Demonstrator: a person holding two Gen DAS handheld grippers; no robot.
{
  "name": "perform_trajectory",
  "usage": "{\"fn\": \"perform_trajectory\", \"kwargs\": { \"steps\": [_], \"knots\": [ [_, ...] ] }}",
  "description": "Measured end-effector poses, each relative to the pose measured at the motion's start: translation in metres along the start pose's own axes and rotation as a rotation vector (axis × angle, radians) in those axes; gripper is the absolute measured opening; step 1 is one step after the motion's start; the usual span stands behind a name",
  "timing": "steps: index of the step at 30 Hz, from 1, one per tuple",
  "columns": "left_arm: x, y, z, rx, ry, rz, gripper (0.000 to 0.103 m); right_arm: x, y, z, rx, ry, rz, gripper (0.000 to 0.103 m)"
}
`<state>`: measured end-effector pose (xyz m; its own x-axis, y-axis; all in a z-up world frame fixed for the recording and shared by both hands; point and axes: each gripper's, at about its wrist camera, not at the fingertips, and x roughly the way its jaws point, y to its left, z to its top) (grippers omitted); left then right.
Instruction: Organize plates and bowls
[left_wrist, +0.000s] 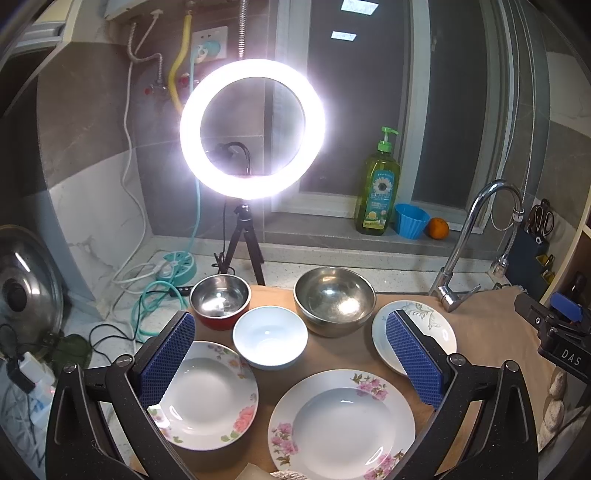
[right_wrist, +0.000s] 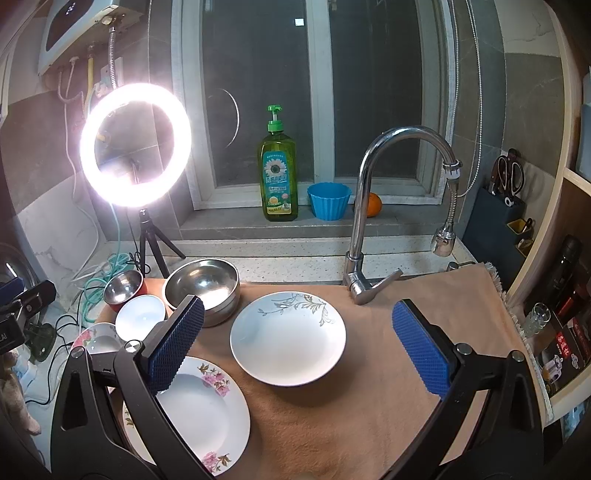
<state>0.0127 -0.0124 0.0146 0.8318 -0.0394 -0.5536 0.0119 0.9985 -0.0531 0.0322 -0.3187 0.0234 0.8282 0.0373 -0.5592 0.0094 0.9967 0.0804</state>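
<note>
On the tan cloth (right_wrist: 369, 387) over the counter the dishes sit spread out; three plates and three bowls, none stacked. The left gripper (left_wrist: 291, 358) hangs above them with its blue pads far apart and nothing between them; under it lie the white bowl (left_wrist: 270, 338), the small pink-flowered plate (left_wrist: 210, 395) to the left and the big pink-flowered plate (left_wrist: 343, 424) to the right. Behind the white bowl stand the red steel-lined bowl (left_wrist: 220, 301) and, near it on the right, the large steel bowl (left_wrist: 334, 301); the white bowl nearly touches both of them, though I cannot tell if they meet. The right gripper (right_wrist: 299, 343) is likewise spread wide and empty; it hovers over the leaf-patterned plate (right_wrist: 288, 338), which sits alone toward the middle of the cloth, just in front of the tap (right_wrist: 369, 206). A ring light (left_wrist: 253, 129) on a small tripod glares from the back left of the counter; on the window sill stand a green soap bottle (right_wrist: 279, 177), a blue cup (right_wrist: 328, 201) and an orange (right_wrist: 375, 205), side by side.
</note>
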Motion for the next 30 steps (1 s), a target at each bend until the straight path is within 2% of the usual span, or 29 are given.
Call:
{"fn": "perform_trajectory", "kwargs": {
  "steps": [30],
  "knots": [
    [0.0104,-0.0026,0.0005,0.007,0.028,-0.001,0.103,0.0069,-0.0014,-0.0034,-0.009,0.01,0.001,0.103]
  ]
}}
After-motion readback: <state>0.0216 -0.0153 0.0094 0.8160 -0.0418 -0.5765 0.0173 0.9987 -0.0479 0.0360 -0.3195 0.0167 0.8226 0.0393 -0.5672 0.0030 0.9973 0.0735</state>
